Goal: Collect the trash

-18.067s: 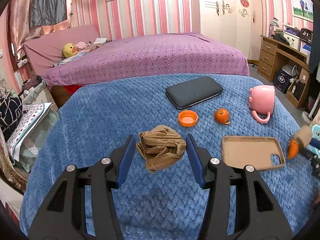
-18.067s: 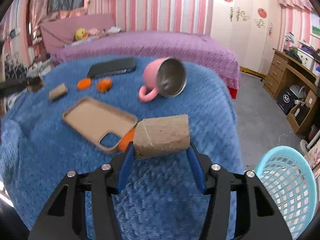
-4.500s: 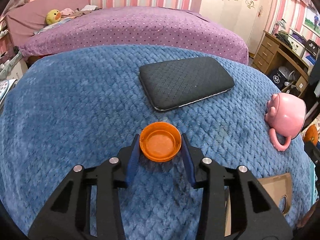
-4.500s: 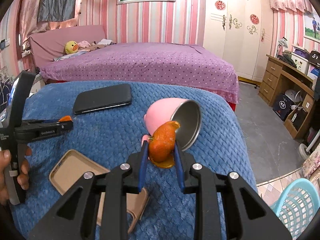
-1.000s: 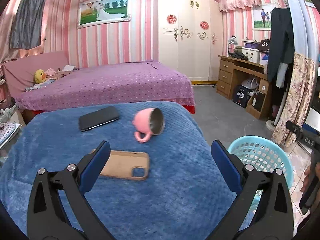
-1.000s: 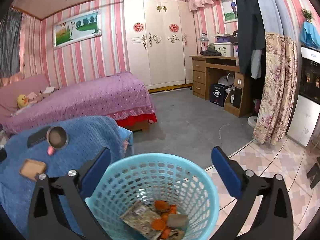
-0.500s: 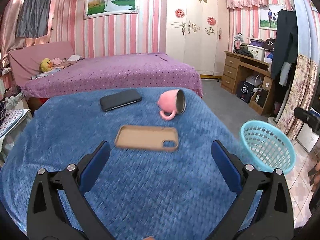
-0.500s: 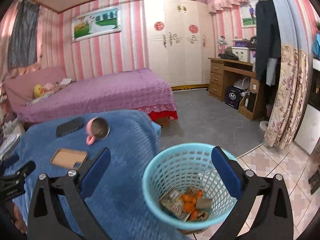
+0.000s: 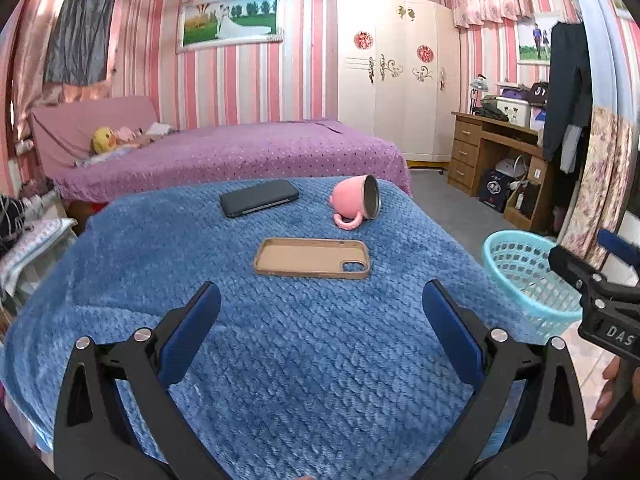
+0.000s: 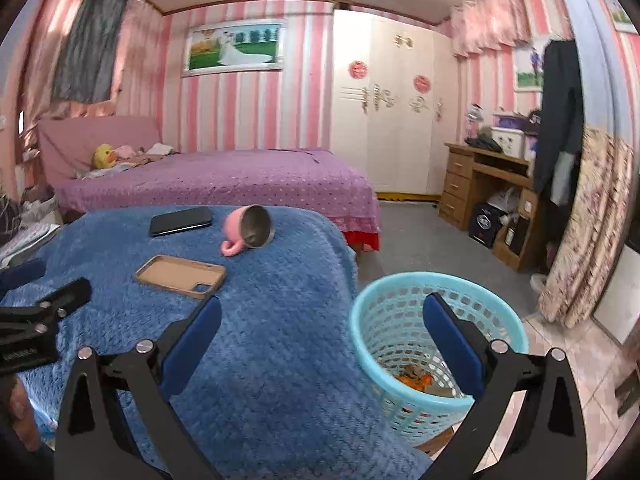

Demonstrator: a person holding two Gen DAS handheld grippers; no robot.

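Both hand-held grippers, left [image 9: 320, 312] and right [image 10: 320, 320], gaped wide and held nothing. The trash [image 10: 414, 380] (orange scraps, mostly) lay in the basket [image 10: 360, 312] just off the worktop's [image 9: 280, 340] right edge. A case [image 9: 312, 258], mug [image 9: 354, 202] and phone [image 9: 258, 197] lay farther back, well apart.

Tipped pink mug [image 9: 354, 203], tan phone case [image 9: 312, 258], black phone [image 9: 259, 197], blue blanket [image 9: 304, 340]
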